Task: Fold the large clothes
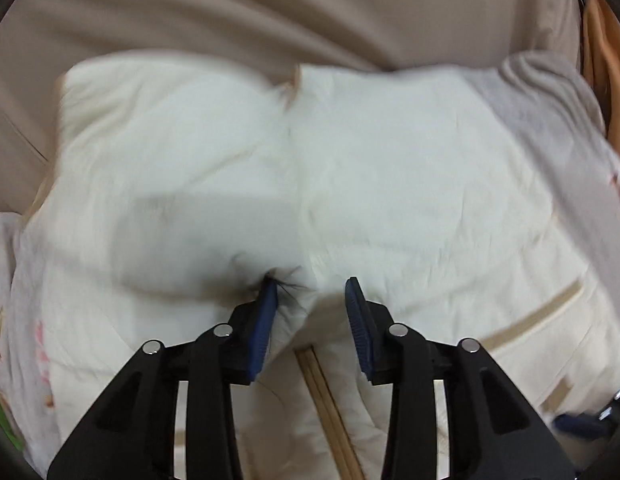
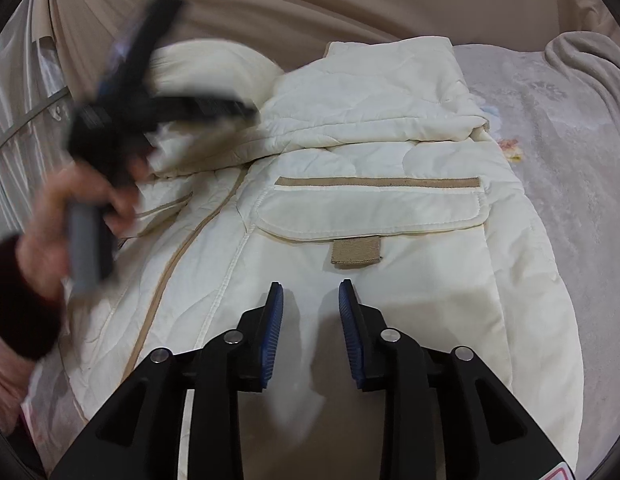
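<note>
On the bed (image 2: 570,168), cream jacket (image 2: 350,216) lies flat, pocket side up. Right tongs (image 2: 310,292) w/ jaws apart just above its hem, nothing pinched. Left tongs (image 1: 312,284) also spread, empty, over jacket.

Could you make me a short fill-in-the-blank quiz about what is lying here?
1. The padded cream jacket has trim coloured ____.
2. Below its flap pocket hangs a small ____ tab.
3. The right tool has pads coloured ____.
4. The right tool's jaws hold ____ between them.

Missing words: tan; tan; blue; nothing
</note>
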Demonstrator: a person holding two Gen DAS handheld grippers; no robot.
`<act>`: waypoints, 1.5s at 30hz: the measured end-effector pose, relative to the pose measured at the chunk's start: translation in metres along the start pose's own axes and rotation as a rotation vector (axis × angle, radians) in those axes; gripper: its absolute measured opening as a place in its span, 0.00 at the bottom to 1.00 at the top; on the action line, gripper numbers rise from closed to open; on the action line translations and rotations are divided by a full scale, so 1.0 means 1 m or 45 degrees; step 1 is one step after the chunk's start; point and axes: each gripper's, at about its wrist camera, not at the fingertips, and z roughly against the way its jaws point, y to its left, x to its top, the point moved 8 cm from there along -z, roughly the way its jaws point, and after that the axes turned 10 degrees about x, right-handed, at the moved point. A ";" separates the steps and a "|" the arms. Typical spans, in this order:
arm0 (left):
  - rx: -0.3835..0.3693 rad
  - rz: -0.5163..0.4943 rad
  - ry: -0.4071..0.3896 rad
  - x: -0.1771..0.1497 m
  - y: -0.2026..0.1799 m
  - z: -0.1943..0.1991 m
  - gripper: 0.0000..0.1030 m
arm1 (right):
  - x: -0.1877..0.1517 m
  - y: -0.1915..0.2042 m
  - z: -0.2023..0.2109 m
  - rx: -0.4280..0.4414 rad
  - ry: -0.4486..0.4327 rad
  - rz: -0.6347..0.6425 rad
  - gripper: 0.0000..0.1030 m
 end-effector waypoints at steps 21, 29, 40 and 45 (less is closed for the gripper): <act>0.243 0.418 0.122 -0.076 0.216 0.006 0.75 | 0.120 0.114 -0.102 -0.123 0.101 0.496 0.55; 0.237 0.472 0.171 -0.095 0.225 -0.017 0.76 | 0.170 0.056 -0.126 -0.281 -0.023 0.295 0.51; 0.119 0.552 0.145 -0.092 0.226 0.003 0.76 | 0.130 -0.132 0.048 -0.268 -0.264 -0.382 0.57; -0.135 0.681 0.207 -0.094 0.213 0.017 0.82 | 0.137 -0.097 0.027 -0.051 -0.197 -0.326 0.61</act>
